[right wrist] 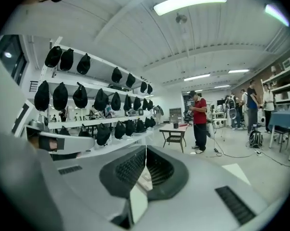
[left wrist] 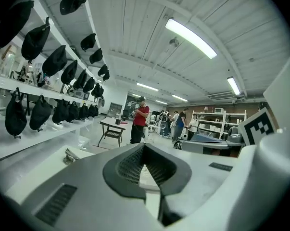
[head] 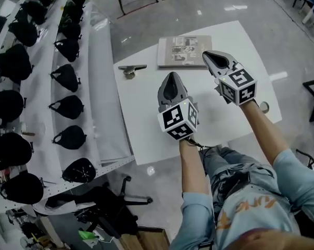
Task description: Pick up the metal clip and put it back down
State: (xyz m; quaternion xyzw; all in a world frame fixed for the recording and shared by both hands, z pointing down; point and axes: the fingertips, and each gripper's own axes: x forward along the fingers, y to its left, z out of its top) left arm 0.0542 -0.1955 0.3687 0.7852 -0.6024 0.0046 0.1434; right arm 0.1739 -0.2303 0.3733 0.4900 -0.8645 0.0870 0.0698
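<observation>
My left claw (head: 172,76) and right claw (head: 205,54) hover pressed together, empty. The metal clip (head: 132,70) lies at the upper left of the tabletop (head: 146,139). Pickup seems unstarted; next, spread one claw and reach over.

white table (head: 146,108) with clip (head: 130,69), booklet (head: 184,51)

The person wore a pale-blue short-sleeved shirt (head: 297,176) and blue jeans (head: 222,158). The grey plastic left gripper (head: 172,76) and right gripper (head: 206,54) bore black-and-white marker cubes (head: 178,120).
</observation>
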